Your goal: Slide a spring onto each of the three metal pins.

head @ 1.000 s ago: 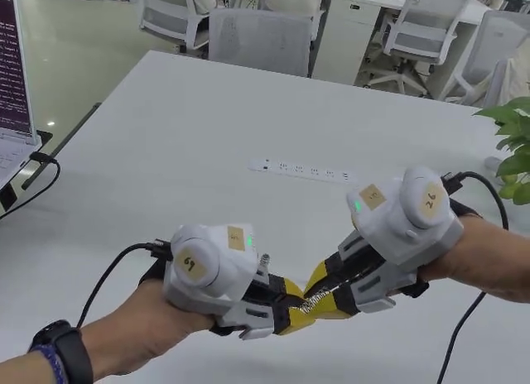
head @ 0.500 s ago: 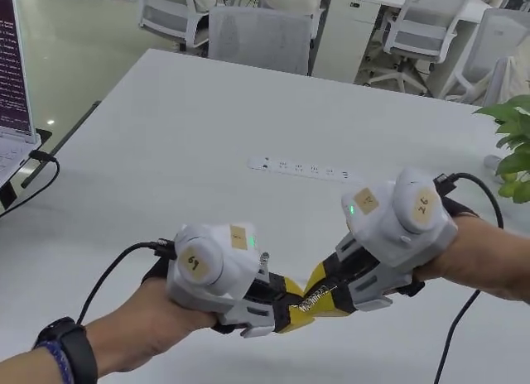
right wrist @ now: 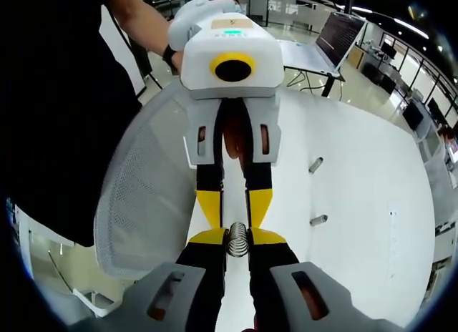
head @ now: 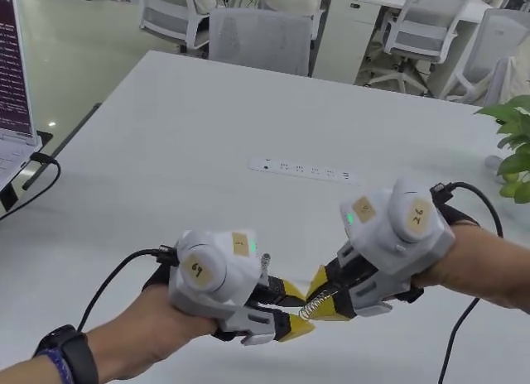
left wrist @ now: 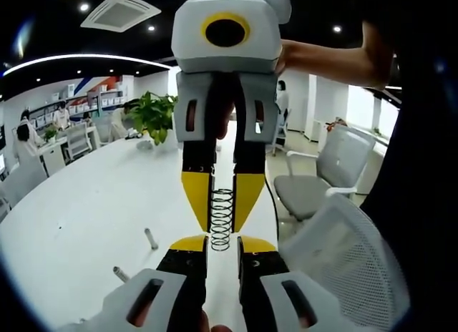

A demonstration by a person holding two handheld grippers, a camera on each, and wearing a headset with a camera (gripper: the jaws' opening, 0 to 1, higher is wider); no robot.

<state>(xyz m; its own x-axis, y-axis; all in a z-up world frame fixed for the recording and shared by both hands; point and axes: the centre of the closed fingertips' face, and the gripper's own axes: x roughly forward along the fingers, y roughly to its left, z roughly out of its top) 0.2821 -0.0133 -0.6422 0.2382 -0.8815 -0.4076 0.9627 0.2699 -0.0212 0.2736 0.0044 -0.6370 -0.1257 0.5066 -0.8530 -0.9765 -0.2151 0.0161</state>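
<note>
R hand-held gripper (right wrist: 237, 237) nips spring (left wrist: 221, 217), tip-to-tip w/ L hand-held gripper (left wrist: 222, 245)

The right gripper (head: 321, 295) carries a round sticker (head: 416, 216) with the handwritten number 26. The left gripper (head: 291, 308) has a second sticker (head: 197, 270); its number looks like 61, not surely.

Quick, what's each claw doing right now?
Left gripper: open, jaws slightly parted around the spring end.
Right gripper: closed on the spring.
</note>
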